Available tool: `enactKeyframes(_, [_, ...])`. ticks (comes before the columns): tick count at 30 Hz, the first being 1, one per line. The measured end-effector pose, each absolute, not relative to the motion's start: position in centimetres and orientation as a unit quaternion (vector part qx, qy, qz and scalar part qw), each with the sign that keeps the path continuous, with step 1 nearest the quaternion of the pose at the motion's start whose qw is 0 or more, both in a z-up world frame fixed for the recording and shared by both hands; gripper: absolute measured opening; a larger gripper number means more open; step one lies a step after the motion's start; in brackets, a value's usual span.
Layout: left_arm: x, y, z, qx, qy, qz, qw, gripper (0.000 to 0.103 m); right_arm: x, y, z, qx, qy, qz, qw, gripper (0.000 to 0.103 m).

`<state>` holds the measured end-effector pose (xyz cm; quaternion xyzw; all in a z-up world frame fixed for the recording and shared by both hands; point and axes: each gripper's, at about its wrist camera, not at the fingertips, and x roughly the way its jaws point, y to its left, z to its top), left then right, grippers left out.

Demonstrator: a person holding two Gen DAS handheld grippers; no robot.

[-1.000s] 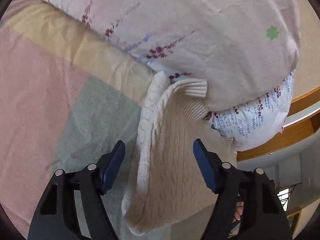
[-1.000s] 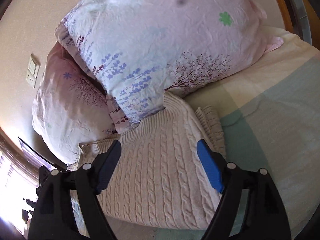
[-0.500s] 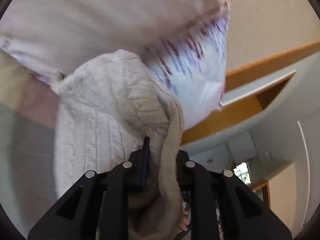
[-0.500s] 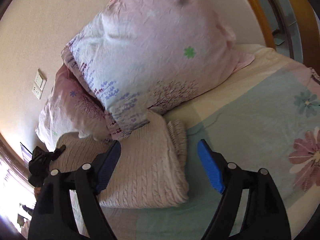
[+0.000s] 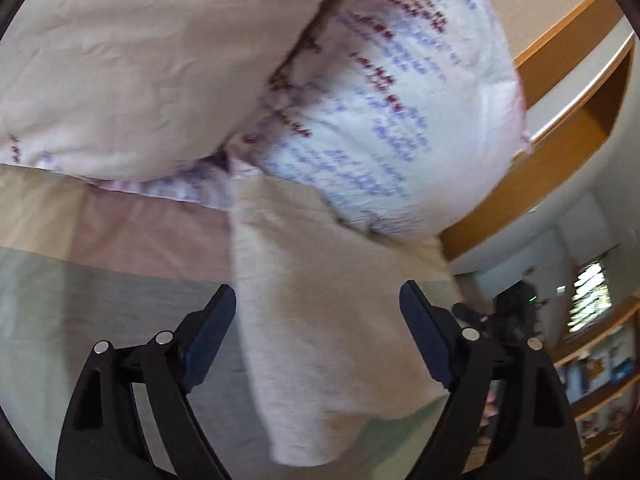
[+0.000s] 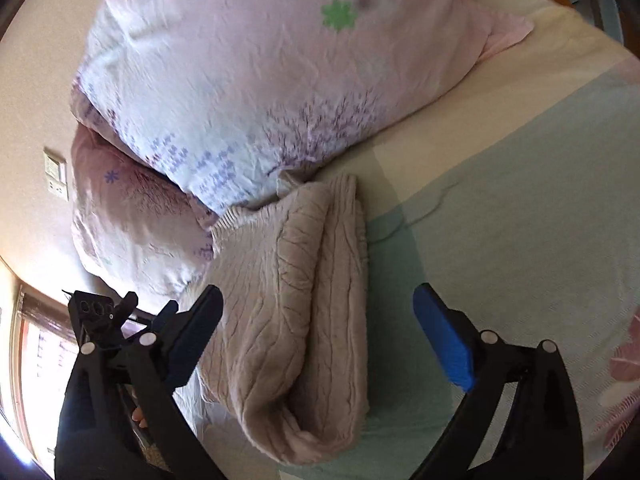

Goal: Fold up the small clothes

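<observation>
Cream cable-knit sweater [image 6: 296, 312] lies folded on the pastel patchwork bedsheet [image 6: 520, 208], its ribbed top edge tucked against the two floral pillows. Furthest left in the right wrist view stands my left gripper [image 6: 120, 320], off the sweater's left edge; its own camera shows its jaws spread wide and empty over the blurred knit [image 5: 332, 320]. The lower pink pillow [image 6: 132, 232] sits left of the big white-and-pink pillow [image 6: 280, 80]. My right gripper [image 6: 316, 336] is also wide open, holding nothing, straddling the sweater's right folded edge. Bare green sheet spreads to the right.
</observation>
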<state>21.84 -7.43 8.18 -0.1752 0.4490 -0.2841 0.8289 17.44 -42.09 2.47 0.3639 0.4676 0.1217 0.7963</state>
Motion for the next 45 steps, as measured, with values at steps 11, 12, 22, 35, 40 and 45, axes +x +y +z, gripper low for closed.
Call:
enactKeyframes(11, [22.8, -6.3, 0.9, -0.234, 0.513, -0.283, 0.776, 0.051, 17.8, -38.4, 1.1, 0.374, 0.445, 0.158, 0.798, 0.034])
enactKeyframes(12, [22.5, -5.5, 1.3, -0.241, 0.511, -0.293, 0.772, 0.040, 17.4, -37.9, 1.8, 0.376, 0.434, 0.172, 0.800, 0.033])
enactKeyframes(22, [16.4, 6.1, 6.8, -0.133, 0.417, -0.227, 0.870, 0.064, 16.4, -26.8, 3.8, 0.190, 0.441, 0.084, 0.873, 0.044])
enactKeyframes(35, [7.5, 3.4, 4.3, -0.021, 0.426, -0.144, 0.893, 0.102, 13.6, -23.2, 3.7, 0.210, 0.437, 0.124, 0.865, 0.059])
enactKeyframes(40, [6.5, 2.1, 2.4, -0.002, 0.457, -0.118, 0.882, 0.102, 6.7, -22.6, 8.0, 0.153, 0.368, 0.096, 0.912, 0.098])
enactKeyframes(45, [6.4, 0.0, 0.8, 0.066, 0.474, -0.064, 0.876, 0.102, 1.3, -22.4, 6.5, 0.049, 0.375, -0.007, 0.926, 0.101])
